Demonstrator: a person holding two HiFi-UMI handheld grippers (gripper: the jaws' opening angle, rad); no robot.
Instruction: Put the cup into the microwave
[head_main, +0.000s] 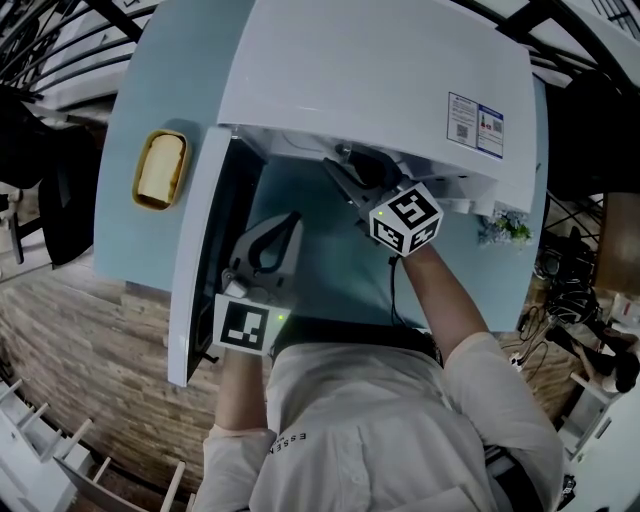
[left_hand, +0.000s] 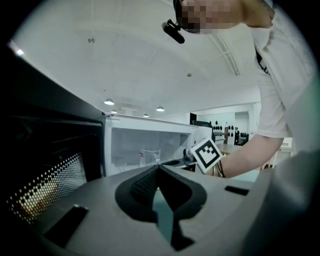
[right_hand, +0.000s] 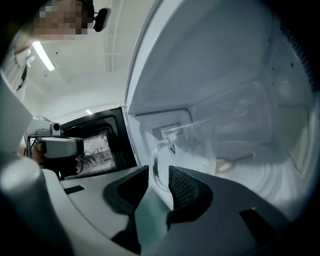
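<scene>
The white microwave (head_main: 370, 80) stands on the table with its door (head_main: 200, 270) swung open to the left. A clear glass cup (right_hand: 192, 150) with a handle stands inside the cavity, also seen in the left gripper view as the cup (left_hand: 150, 156). My right gripper (right_hand: 159, 172) reaches into the cavity, its jaws parted with the cup's handle between them and small gaps at the pads. In the head view the right gripper (head_main: 347, 170) goes under the microwave's top. My left gripper (left_hand: 159, 167) is shut on nothing, hanging beside the inner face of the door (left_hand: 45, 185).
A yellow dish (head_main: 160, 168) with a pale loaf lies on the light blue table (head_main: 125, 110) left of the microwave. A small bunch of flowers (head_main: 503, 230) stands at its right. The glass turntable (right_hand: 250, 165) lies on the cavity floor.
</scene>
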